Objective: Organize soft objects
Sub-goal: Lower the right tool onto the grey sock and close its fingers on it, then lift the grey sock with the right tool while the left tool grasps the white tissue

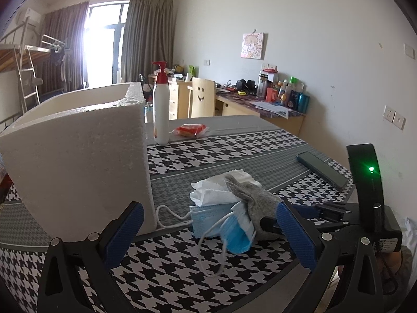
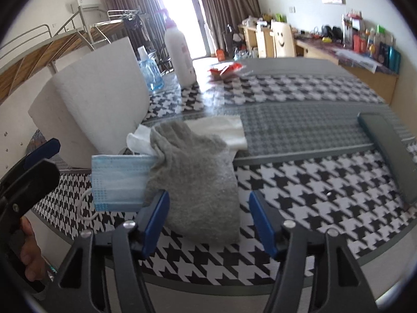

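Observation:
A pile of soft things lies on the houndstooth table: a grey sock (image 1: 256, 199) (image 2: 198, 172), a blue face mask (image 1: 221, 224) (image 2: 118, 182) and white tissue (image 1: 221, 185) (image 2: 224, 127). A white foam box (image 1: 78, 156) (image 2: 99, 104) stands to the left of the pile. My left gripper (image 1: 209, 232) is open, just in front of the mask. My right gripper (image 2: 208, 219) is open, its fingers either side of the sock's near end; it also shows in the left wrist view (image 1: 307, 214) at the right of the pile.
A dark phone (image 1: 322, 168) (image 2: 391, 151) lies at the right of the table. A white pump bottle (image 1: 161, 104) (image 2: 179, 54) and a red snack packet (image 1: 191, 130) (image 2: 226, 69) are at the far side. A blue bottle (image 2: 149, 70) stands behind the box.

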Demonstrator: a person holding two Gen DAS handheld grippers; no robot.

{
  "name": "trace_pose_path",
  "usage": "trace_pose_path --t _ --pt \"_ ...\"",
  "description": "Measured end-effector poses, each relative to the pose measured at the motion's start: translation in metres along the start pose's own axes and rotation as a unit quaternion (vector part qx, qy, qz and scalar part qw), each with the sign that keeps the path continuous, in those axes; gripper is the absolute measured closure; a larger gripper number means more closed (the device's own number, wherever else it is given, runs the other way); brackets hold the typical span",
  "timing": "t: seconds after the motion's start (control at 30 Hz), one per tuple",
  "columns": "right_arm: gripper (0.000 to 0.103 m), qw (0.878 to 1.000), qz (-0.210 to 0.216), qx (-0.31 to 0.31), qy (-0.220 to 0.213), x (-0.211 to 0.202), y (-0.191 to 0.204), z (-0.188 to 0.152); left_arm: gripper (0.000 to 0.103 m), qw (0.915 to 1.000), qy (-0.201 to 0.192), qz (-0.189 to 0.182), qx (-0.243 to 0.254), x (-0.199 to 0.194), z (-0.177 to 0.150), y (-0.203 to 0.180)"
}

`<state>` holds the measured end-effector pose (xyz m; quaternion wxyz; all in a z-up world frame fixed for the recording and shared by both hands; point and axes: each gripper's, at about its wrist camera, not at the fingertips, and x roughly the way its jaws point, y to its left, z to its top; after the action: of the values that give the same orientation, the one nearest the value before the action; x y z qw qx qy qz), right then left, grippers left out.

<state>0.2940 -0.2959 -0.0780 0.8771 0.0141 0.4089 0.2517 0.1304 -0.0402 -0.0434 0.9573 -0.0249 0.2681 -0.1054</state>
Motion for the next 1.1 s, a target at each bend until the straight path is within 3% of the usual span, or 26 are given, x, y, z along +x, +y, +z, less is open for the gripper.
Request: trace_pose_path --t 0.33,0.77,1.1 --pt "0.087 1.000 0.008 0.006 0.015 -0.003 -0.010 -0.001 0.001 0.9999 0.014 -0.005 0.004 0.009 -0.003 -0.003" --pt "0.091 0.998 0.008 0.021 -0.058 -0.061 -0.023 0.013 0.001 0.9996 0.022 -0.014 0.013 0.013 -0.001 -0.011" --pt "0.091 0.996 -0.011 0.033 -0.077 -0.070 -0.041 0.015 0.001 0.9983 0.013 -0.024 0.052 0.025 0.017 -0.032"
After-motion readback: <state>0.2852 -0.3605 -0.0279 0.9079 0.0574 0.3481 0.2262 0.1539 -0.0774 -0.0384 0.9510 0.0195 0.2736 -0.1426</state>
